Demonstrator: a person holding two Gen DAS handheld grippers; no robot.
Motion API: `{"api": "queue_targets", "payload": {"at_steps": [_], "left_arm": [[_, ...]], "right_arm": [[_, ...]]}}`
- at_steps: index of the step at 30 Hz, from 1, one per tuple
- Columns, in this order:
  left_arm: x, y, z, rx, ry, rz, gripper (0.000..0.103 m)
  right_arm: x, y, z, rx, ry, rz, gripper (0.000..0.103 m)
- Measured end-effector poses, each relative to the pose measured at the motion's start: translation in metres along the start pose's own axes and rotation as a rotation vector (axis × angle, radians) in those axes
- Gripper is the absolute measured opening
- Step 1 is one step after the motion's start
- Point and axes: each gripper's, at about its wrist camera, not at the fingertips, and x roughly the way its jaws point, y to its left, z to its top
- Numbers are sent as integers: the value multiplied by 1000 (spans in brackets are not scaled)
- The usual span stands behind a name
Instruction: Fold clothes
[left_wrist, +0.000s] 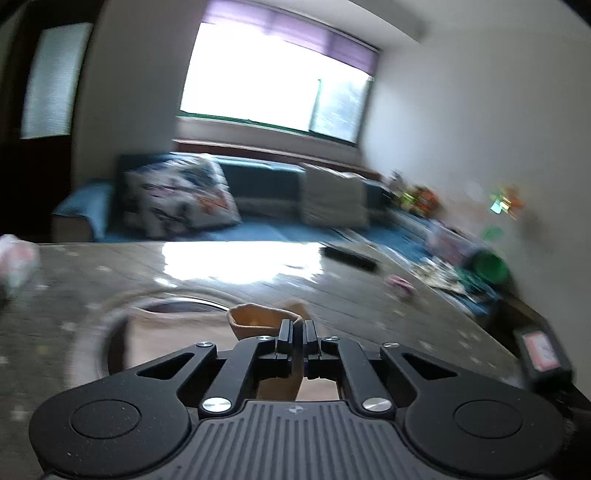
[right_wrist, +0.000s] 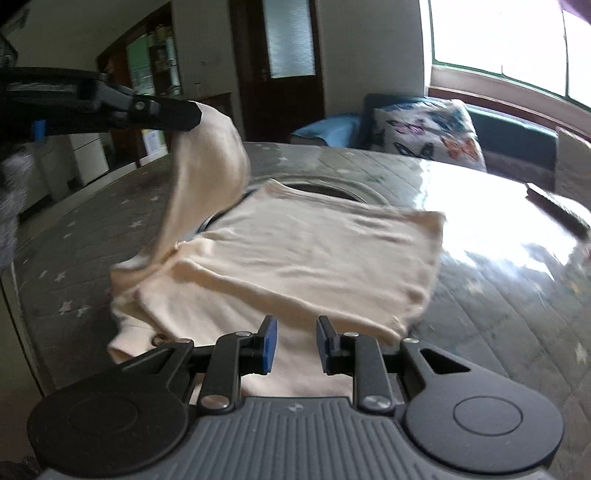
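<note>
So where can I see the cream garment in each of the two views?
Left wrist: the cream garment shows only as a pinched fold at the left gripper, bottom centre.
Right wrist: it covers the middle of the picture, one flap lifted upper left.
Shared landmark: butterfly cushion.

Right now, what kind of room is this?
Most likely a home living room: a blue sofa with a butterfly-print cushion sits under a large bright window, and a cream-coloured garment lies on a glossy table.
</note>
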Motion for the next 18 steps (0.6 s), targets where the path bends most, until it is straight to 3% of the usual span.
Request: {"api": "queue_targets", "payload": {"at_steps": [4,9,11,13,18], "left_arm": [[21,-28,-12,51,71,-70,8],[28,-38,-28,90,121,-99,10],[26,-29,-29,101,121,-88,16],[21,-15,-28,105,104,-63,31],[1,30,-27,103,67,56,32]], "right_arm": [[-1,-13,-10,42,14,-16,23],[-2,-18,-19,68,28,-22,23],[-4,-19,-21,68,31,-26,23],[-7,-20,-23,70,34,-26,23],[-16,-25,-26,89,42,-22,23]]}}
